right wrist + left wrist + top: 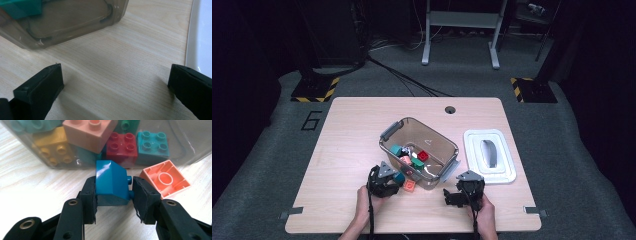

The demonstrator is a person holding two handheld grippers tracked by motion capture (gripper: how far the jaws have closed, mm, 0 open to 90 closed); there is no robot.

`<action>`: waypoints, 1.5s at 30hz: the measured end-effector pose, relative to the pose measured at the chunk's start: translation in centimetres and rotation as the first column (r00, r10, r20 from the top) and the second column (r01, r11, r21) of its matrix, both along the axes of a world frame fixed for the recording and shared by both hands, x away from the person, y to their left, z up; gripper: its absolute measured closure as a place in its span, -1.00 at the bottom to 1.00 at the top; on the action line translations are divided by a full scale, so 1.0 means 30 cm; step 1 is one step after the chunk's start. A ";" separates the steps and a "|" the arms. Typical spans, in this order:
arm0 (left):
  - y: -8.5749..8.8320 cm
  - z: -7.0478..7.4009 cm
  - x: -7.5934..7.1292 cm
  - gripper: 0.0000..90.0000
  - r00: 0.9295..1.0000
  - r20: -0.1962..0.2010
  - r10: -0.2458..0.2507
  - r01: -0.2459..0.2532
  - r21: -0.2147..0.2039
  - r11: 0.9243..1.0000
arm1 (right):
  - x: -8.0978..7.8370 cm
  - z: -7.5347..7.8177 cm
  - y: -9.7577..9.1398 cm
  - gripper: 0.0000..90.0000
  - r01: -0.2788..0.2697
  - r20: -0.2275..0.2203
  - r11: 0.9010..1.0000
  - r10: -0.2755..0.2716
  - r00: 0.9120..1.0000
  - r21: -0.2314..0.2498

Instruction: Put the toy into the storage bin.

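Note:
My left gripper (pixel 113 188) is shut on a blue sloped brick (pixel 110 178), its pads pressing the brick's two sides just above the table. In the high view this gripper (pixel 396 179) sits at the near wall of the clear plastic bin (pixel 432 177). An orange brick (pixel 165 178) lies upside down on the table just right of the blue one, against the bin (pixel 180 135). Inside the bin are yellow (pixel 53 147), pink (pixel 87 132), red (pixel 121 146) and teal (pixel 152 146) bricks. My right gripper (pixel 116 75) is open wide over bare wood, near the bin's corner (pixel 75 22).
The bin's white lid (pixel 489 156) with a grey handle lies right of the bin, and its edge (pixel 202 30) runs beside my right gripper (pixel 463 187). A cable hole (pixel 450 109) is at the table's far edge. Bare wood spreads over the table's left half (pixel 342 150).

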State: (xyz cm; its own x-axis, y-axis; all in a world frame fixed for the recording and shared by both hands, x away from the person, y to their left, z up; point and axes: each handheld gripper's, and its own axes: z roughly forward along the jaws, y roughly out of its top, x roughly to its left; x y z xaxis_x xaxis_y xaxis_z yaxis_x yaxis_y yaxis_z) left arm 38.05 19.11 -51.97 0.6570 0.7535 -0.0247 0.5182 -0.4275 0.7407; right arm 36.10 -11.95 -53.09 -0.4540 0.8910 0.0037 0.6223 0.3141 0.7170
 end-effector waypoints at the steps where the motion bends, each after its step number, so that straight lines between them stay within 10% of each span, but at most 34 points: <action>1: 0.000 0.000 0.000 0.26 1.000 0.000 0.000 0.000 0.000 1.000 | 0.000 0.000 0.000 -1.00 0.000 0.000 1.000 0.000 1.000 0.000; 22: 0.118 0.155 -0.034 0.26 1.000 0.016 -0.015 0.016 -0.029 0.999 | 0.000 0.000 0.000 -1.00 0.000 0.000 1.000 0.000 1.000 0.000; 45: 0.098 0.415 -0.047 0.26 0.991 0.117 -0.058 0.064 -0.052 0.997 | 0.000 0.000 0.000 -1.00 0.000 0.001 1.000 0.000 1.000 0.000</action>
State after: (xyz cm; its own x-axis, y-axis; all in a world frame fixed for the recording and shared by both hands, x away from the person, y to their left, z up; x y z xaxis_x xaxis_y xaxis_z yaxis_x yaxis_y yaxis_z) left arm 36.63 22.04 -39.52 0.7025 0.7116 0.0132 0.4018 -0.4119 0.8179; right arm 36.11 -11.95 -53.10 -0.4542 0.8909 0.0033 0.6218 0.3143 0.7173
